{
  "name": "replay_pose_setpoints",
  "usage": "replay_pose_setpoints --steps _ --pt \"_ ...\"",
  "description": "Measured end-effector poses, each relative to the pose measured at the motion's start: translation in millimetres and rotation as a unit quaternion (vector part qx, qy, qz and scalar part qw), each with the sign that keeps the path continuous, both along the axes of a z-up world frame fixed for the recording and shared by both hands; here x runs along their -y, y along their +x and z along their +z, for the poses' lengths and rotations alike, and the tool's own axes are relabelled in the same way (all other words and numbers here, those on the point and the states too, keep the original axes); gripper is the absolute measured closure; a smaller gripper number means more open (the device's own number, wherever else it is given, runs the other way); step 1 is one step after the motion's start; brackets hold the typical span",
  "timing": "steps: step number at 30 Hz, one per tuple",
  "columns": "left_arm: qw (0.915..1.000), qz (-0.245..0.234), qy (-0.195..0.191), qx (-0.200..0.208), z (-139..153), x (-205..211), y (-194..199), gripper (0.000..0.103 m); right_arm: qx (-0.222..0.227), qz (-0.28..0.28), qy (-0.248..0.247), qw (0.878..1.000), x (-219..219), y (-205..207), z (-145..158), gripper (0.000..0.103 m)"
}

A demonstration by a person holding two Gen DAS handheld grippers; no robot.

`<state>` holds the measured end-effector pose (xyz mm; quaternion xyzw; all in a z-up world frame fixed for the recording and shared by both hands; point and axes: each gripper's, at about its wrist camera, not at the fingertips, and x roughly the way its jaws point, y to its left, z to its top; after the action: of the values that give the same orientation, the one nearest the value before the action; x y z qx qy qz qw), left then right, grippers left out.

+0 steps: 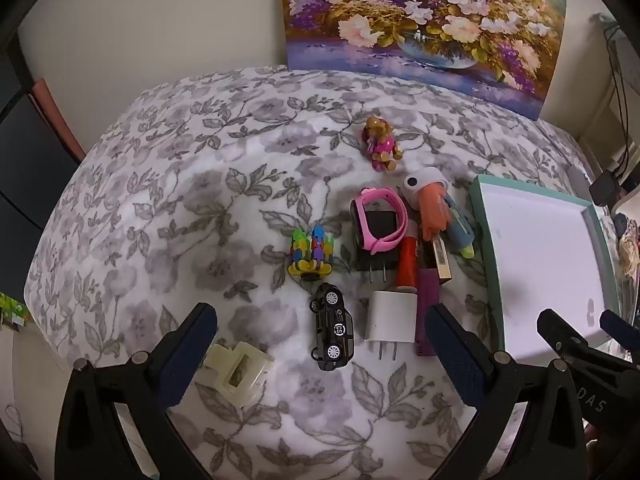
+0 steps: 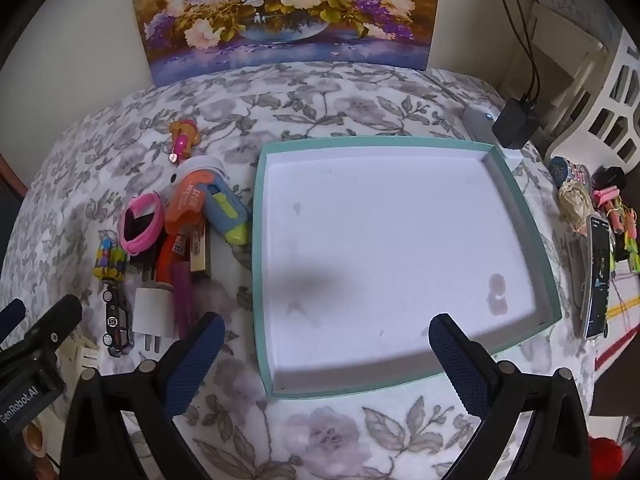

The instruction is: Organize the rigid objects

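Toys untouched; tools wide apart, empty.

Floral bedspread carries toys (clustered) and a teal tray.

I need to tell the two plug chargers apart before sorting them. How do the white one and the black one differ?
The white charger is bare, while the black charger has a pink watch looped around it. The white charger lies nearer the camera, next to the toy car; the black charger lies farther back, beside the colourful toy. Both lie flat on the floral cloth with prongs pointing toward the camera, outside the tray.
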<state>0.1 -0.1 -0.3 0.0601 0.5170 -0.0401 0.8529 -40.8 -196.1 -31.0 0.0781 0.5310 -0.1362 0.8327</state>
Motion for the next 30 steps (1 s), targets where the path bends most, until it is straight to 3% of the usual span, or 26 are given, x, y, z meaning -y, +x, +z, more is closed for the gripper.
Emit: replay_pose_setpoints --steps 6,30 --pt "0.9996 0.017 -0.023 -0.006 3.8 -7.6 0.9 0.0 -0.001 0.001 -0.007 1.0 -1.8 1.3 -0.7 0.0" --pt "0.9996 0.022 -0.011 -0.012 -1.3 -7.8 0.7 0.0 0.002 0.006 -0.013 1.0 -6.0 -1.3 3.0 0.0"
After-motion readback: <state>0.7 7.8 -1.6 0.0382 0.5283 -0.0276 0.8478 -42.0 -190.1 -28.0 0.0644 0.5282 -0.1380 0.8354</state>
